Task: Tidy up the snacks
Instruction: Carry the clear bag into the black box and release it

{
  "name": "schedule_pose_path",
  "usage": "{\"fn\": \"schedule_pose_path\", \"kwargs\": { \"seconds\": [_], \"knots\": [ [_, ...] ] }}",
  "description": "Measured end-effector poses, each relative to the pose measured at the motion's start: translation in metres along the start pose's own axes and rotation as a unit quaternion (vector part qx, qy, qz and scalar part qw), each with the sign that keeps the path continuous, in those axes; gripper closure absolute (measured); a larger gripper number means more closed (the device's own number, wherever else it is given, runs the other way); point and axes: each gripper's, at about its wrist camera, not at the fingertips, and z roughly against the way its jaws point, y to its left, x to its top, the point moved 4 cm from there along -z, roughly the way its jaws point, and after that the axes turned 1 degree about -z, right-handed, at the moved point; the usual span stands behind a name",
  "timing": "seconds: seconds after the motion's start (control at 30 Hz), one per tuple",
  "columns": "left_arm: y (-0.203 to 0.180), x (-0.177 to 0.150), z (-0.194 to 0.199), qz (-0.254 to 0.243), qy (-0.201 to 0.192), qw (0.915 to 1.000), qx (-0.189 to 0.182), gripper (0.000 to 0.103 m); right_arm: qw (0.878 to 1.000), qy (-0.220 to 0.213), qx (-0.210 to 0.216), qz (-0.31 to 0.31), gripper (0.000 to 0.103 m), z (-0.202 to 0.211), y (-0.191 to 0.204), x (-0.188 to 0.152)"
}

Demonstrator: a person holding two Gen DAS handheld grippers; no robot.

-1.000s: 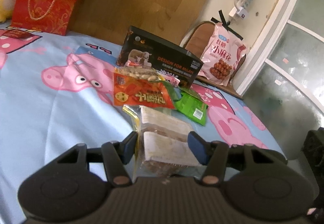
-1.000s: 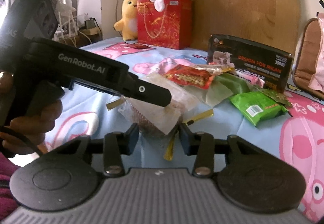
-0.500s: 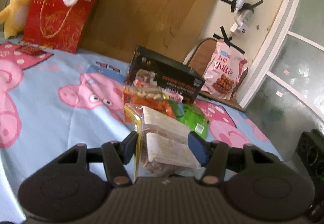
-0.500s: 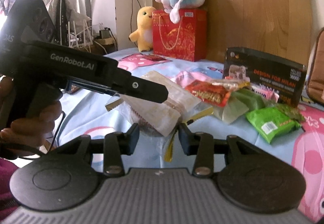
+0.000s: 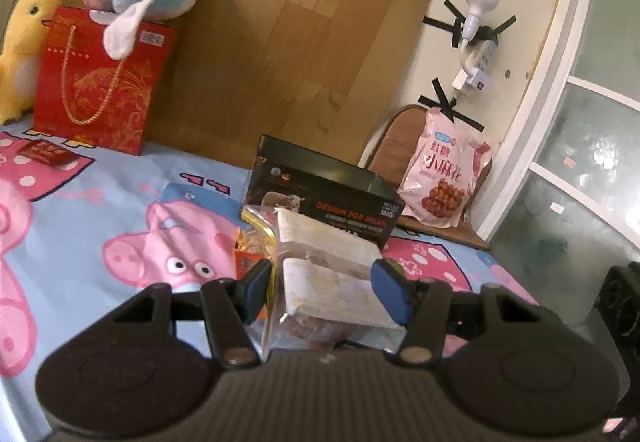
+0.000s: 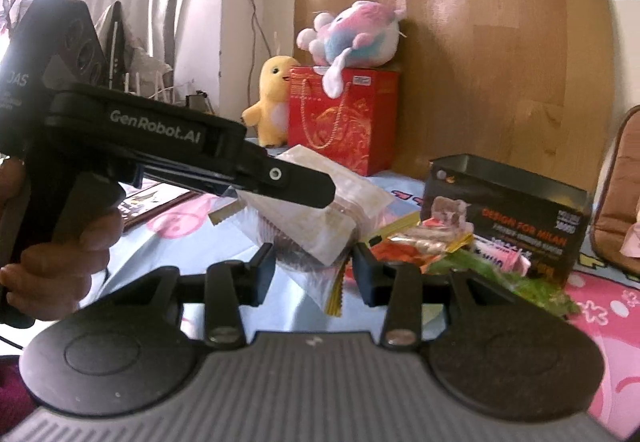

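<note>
My left gripper (image 5: pixel 326 292) is shut on a clear snack packet with a white label (image 5: pixel 332 278) and holds it lifted above the bed. The same packet (image 6: pixel 320 226) hangs in the right wrist view, under the left gripper's body (image 6: pixel 168 154). My right gripper (image 6: pixel 314 270) is open and empty, just below and in front of the packet. A black open box (image 5: pixel 324 202) stands behind, also seen in the right wrist view (image 6: pixel 508 214). An orange packet (image 6: pixel 404 252), a green packet (image 6: pixel 516 278) and a pink one (image 6: pixel 502 254) lie before it.
A blue Peppa Pig sheet (image 5: pixel 100 218) covers the bed. A red gift bag (image 5: pixel 96 98) with a plush on top and a yellow plush (image 5: pixel 20 50) stand at the back. A pink snack bag (image 5: pixel 444 182) leans on a chair at the right.
My left gripper has lifted the clear packet up off the pile and tilted upward. The right gripper has risen with it and stays open.
</note>
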Motion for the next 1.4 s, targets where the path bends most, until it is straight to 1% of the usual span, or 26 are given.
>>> {"fn": "schedule_pose_path", "kwargs": {
  "seconds": [0.13,0.37,0.57,0.73,0.83,0.97,1.07,1.1,1.17,1.2,1.3,1.4],
  "knots": [
    [-0.001,0.009,-0.016,-0.001,0.01,0.9999,-0.01,0.049,1.0,0.001,-0.013,-0.005,0.058,-0.002,-0.011,0.001],
    [-0.015,0.043,-0.046,-0.037,-0.005,0.999,-0.023,0.049,0.999,-0.026,-0.043,-0.014,0.058,-0.008,-0.04,0.021],
    [-0.022,0.078,-0.087,-0.05,-0.016,0.9981,-0.033,0.049,0.997,-0.041,-0.071,-0.01,0.058,-0.025,-0.073,0.04],
    [-0.024,0.105,-0.13,-0.061,-0.024,0.9973,-0.033,0.048,0.994,-0.047,-0.095,-0.011,0.058,-0.043,-0.108,0.055],
    [-0.02,0.114,-0.155,-0.061,-0.023,0.9974,-0.029,0.048,0.993,-0.043,-0.104,-0.021,0.058,-0.057,-0.129,0.06],
    [-0.012,0.115,-0.187,-0.056,-0.016,0.9982,-0.019,0.048,0.992,-0.026,-0.121,-0.03,0.057,-0.079,-0.148,0.06],
    [-0.004,0.112,-0.206,-0.042,-0.004,0.999,-0.011,0.048,0.988,-0.017,-0.145,-0.038,0.049,-0.094,-0.159,0.059],
    [-0.001,0.111,-0.209,-0.037,-0.001,0.9993,-0.011,0.048,0.987,-0.018,-0.154,-0.044,0.046,-0.096,-0.162,0.059],
    [0.003,0.11,-0.206,-0.025,-0.003,0.9994,-0.023,0.046,0.984,-0.023,-0.169,-0.051,0.046,-0.095,-0.165,0.058],
    [0.004,0.11,-0.202,-0.025,-0.01,0.9993,-0.027,0.046,0.983,-0.028,-0.175,-0.054,0.045,-0.091,-0.164,0.058],
    [0.004,0.113,-0.187,-0.037,-0.035,0.9983,-0.027,0.041,0.979,-0.036,-0.19,-0.064,0.044,-0.082,-0.163,0.056],
    [0.004,0.116,-0.175,-0.044,-0.045,0.9975,-0.032,0.039,0.975,-0.04,-0.202,-0.083,0.044,-0.073,-0.162,0.054]
  ]
}}
